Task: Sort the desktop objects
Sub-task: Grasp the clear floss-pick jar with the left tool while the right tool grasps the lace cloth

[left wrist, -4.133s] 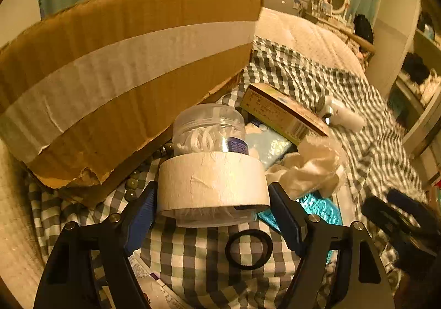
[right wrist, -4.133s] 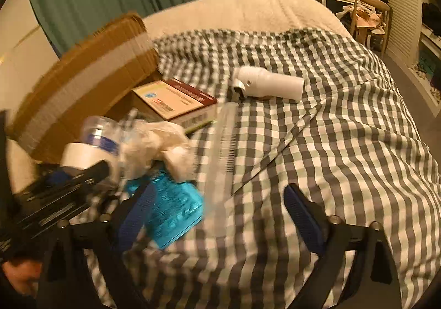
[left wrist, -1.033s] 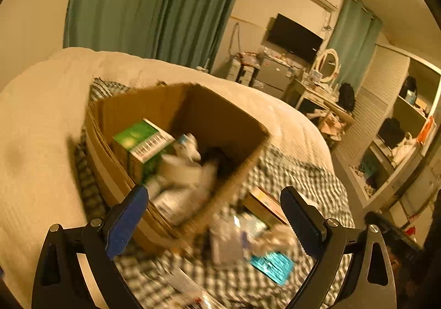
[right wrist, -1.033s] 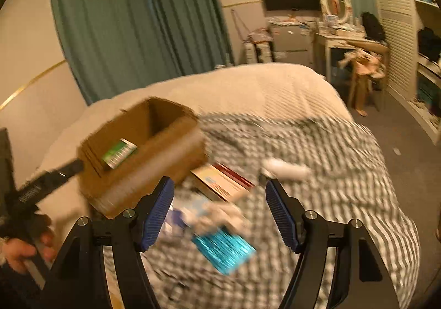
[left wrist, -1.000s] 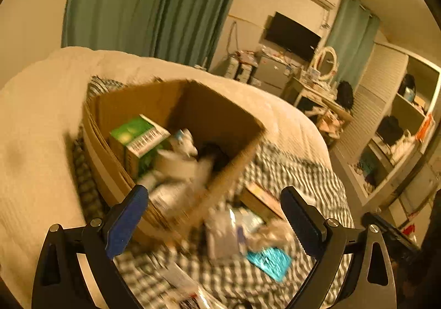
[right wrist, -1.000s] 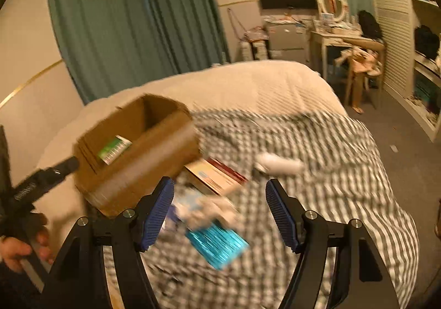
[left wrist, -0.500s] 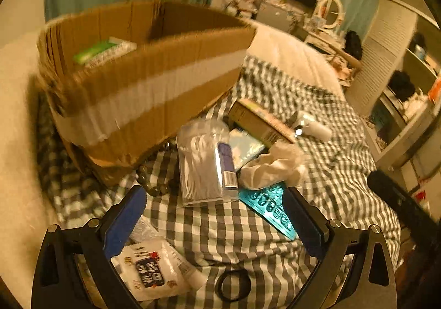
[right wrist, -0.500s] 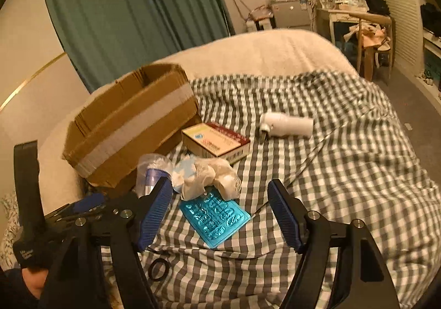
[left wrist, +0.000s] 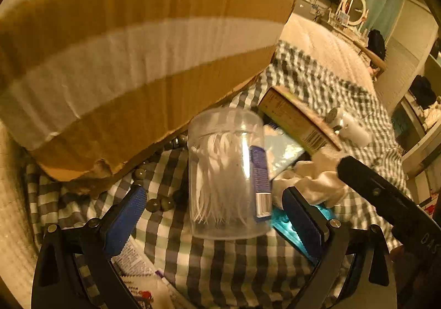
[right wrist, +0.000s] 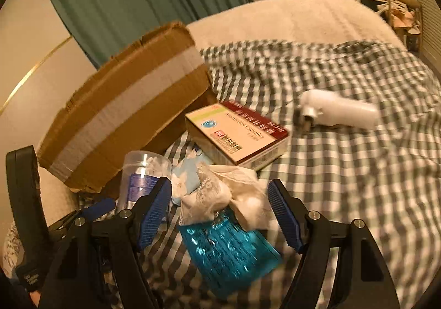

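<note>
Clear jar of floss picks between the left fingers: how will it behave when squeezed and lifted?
The clear jar is probably light: thin plastic with loosely packed picks. Its smooth, glossy wall may slip against the left gripper pads. Standing tall on soft checked bedding, it could tip if nudged.

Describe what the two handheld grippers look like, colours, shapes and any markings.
Both are alike: the left gripper and the right gripper have matte black angular frames that fork into two jaws, each faced with a ribbed blue pad and fixed with silver screws. White lettering, too blurred to read, marks the black body of the right gripper where the left camera sees it. No cables or sleeves show.
</note>
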A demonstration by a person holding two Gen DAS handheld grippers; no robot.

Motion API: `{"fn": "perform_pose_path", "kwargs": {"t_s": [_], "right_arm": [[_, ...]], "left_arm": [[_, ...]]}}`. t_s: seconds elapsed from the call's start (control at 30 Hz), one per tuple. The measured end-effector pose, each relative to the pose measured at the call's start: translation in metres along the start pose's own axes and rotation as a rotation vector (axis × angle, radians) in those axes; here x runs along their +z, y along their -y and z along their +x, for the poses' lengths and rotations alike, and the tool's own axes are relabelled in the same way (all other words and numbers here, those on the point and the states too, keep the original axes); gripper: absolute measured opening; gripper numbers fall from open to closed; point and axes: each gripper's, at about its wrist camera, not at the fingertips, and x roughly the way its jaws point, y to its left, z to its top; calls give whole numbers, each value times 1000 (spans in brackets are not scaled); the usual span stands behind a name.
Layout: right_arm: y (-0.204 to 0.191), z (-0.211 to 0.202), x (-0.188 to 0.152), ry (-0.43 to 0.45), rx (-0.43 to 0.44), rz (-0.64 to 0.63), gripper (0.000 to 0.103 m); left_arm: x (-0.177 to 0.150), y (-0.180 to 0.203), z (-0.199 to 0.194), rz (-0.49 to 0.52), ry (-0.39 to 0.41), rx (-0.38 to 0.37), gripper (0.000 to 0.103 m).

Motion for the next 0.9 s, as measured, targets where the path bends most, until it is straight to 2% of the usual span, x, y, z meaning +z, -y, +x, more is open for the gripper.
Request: {"fn": "perform_pose_path", "kwargs": {"t_s": [0.1,0.17,0.2,0.23,0.3,0.33,0.43,0.57,0.63,0.9], "right_arm": [[4,16,-4,-50,-14,12,72],[12,19,-6,-68,-14,41,50],[16,20,-7,-77,-21,47,31],[18,19,-7,-79,-26,48,29],[22,13,-6,-55,-24,53,27],[22,11,-5,-51,-23,55,27],[21,0,-2,-24,-30,52,27],[14,-13,-2,-1,-35,41,27],[9,-20,-1,16,-47,23,23],[0,-57,1,85,-66,-6,22]], "left_arm": [[0,0,12,20,-28,24,101],[1,1,17,36,-36,25,101],[1,2,18,35,-35,17,101],[2,1,18,31,-32,8,99],[5,1,17,22,-18,-9,93],[6,1,18,25,-18,-16,82],[7,3,22,36,-41,-48,64],[4,5,12,52,-36,-36,63],[5,7,5,43,-27,-51,63],[14,12,-42,48,66,-106,63]]}}
